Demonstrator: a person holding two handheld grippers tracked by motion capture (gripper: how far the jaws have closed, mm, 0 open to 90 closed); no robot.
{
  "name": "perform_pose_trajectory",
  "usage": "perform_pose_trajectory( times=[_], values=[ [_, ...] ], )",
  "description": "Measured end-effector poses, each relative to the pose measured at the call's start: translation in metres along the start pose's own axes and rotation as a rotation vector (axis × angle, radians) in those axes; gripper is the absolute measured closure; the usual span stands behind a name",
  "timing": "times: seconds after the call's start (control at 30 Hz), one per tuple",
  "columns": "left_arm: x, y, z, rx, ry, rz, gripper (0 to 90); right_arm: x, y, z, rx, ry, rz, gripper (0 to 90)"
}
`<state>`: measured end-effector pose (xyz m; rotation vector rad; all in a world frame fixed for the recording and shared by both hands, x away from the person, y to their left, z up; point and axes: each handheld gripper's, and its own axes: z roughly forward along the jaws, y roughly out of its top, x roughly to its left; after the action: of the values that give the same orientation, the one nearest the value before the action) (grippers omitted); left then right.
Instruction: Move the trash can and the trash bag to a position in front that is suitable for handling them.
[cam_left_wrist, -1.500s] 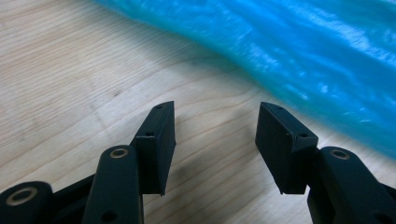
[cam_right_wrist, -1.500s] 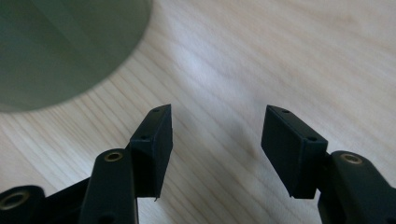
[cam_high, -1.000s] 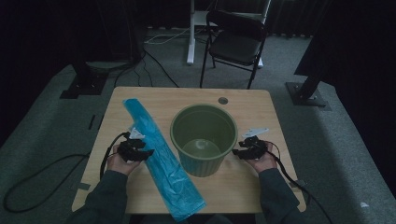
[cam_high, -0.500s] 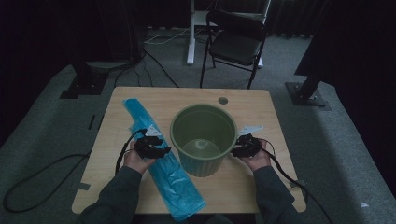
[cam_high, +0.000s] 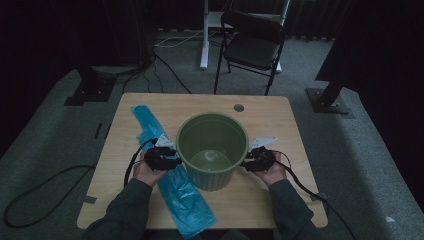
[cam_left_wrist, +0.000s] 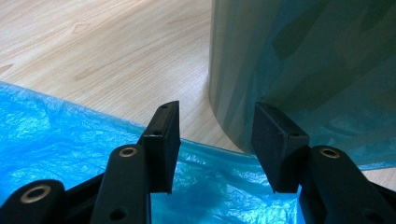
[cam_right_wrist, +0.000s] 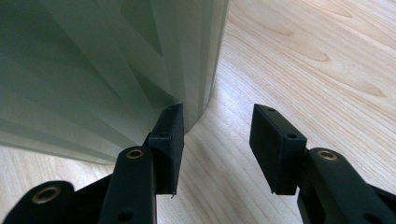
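Wooden table (cam_high: 150, 107) bears green bin (cam_high: 212, 150), seemingly empty.

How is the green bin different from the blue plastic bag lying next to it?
The green bin is a stiff, ribbed tub standing upright with its mouth open; the blue plastic bag is thin, crinkled film lying flat. The bin is round and pale green, the bag a long bright blue strip running from the table's far left part to its near edge. The bin sits mid-table, the bag to its left. Both rest on the wooden table.
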<state>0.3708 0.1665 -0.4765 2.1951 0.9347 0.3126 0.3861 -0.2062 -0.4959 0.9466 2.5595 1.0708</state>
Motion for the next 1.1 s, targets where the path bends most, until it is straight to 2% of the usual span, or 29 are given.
perform_pose_trajectory(
  times=[0.07, 0.1, 0.2, 0.23, 0.3, 0.33, 0.37, 0.47, 0.6, 0.77, 0.83, 0.97, 1.03, 1.1],
  values=[
    [0.001, 0.0, -0.001, -0.004, 0.001, -0.003, 51.2, 0.0, 0.0, 0.0, 0.001, 0.002, 0.001, 53.0],
    [0.003, -0.003, -0.004, 0.002, 0.035, -0.002, 51.1, 0.0, 0.0, 0.0, 0.0, 0.002, 0.001, 52.5],
    [0.008, -0.007, -0.007, 0.005, 0.049, -0.01, 50.9, 0.0, -0.001, 0.0, 0.001, 0.002, 0.003, 51.6],
    [0.018, -0.015, -0.01, 0.016, 0.075, -0.025, 50.9, -0.001, -0.002, -0.001, 0.001, 0.001, 0.001, 50.8],
    [0.024, -0.021, -0.013, 0.026, 0.102, -0.025, 50.5, -0.002, -0.003, -0.002, 0.0, -0.001, 0.006, 50.4],
    [0.024, -0.021, -0.013, 0.026, 0.102, -0.025, 50.3, -0.002, -0.003, -0.002, 0.0, -0.001, 0.006, 50.4],
    [0.031, -0.029, -0.014, 0.046, 0.15, -0.039, 49.8, -0.003, -0.004, -0.002, -0.005, -0.001, 0.015, 50.2],
    [0.038, -0.037, -0.016, 0.055, 0.178, -0.06, 49.0, -0.004, -0.005, -0.003, -0.006, -0.002, 0.023, 49.8],
    [0.043, -0.045, -0.02, 0.065, 0.201, -0.067, 48.2, -0.005, -0.006, -0.005, -0.016, 0.0, 0.024, 49.5],
    [0.044, -0.053, -0.024, 0.078, 0.202, -0.08, 48.3, -0.005, -0.008, -0.007, -0.02, 0.0, 0.034, 49.2],
    [0.042, -0.056, -0.02, 0.123, 0.203, -0.058, 48.8, -0.005, -0.009, -0.007, -0.022, 0.001, 0.032, 49.1],
    [0.041, -0.056, -0.013, 0.153, 0.207, -0.04, 50.7, -0.004, -0.009, -0.007, -0.024, 0.001, 0.028, 49.1],
    [0.043, -0.058, -0.007, 0.191, 0.218, -0.033, 56.9, -0.004, -0.009, -0.008, -0.028, 0.001, 0.026, 49.1],
    [0.045, -0.059, -0.005, 0.201, 0.22, -0.036, 59.5, -0.004, -0.009, -0.008, -0.029, 0.002, 0.027, 49.1]
  ],
)
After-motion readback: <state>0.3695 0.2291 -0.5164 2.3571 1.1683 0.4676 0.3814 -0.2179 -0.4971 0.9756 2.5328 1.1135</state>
